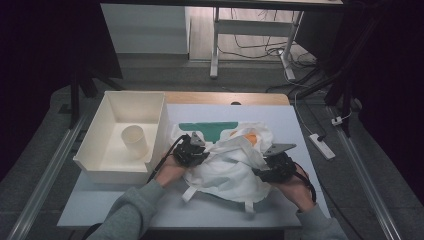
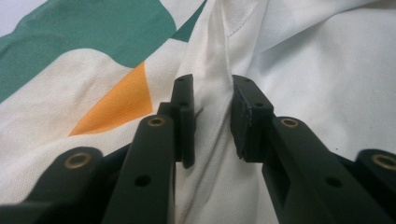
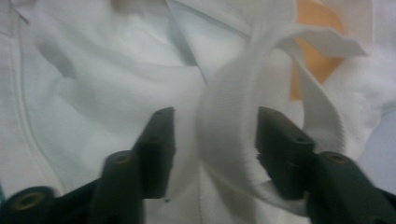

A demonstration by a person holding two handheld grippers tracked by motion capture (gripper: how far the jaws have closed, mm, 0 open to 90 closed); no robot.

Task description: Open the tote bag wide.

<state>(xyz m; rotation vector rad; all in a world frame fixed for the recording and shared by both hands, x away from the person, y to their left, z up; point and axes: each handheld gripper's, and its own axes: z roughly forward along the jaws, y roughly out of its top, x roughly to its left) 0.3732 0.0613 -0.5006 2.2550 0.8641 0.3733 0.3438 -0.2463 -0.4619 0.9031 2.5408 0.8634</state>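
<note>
A crumpled white fabric bag with a green patch and an orange patch lies mid-table. My left gripper is at its left edge. In the left gripper view the gripper is open, its jaws standing either side of a raised white seam fold, near an orange patch. My right gripper rests at the bag's right side. In the right gripper view the gripper is open around a white webbing strap that loops up between the jaws.
A cream bin stands at the left of the table with a cream cup upright inside it. Two white strap ends hang toward the front edge. A power strip lies on the floor to the right.
</note>
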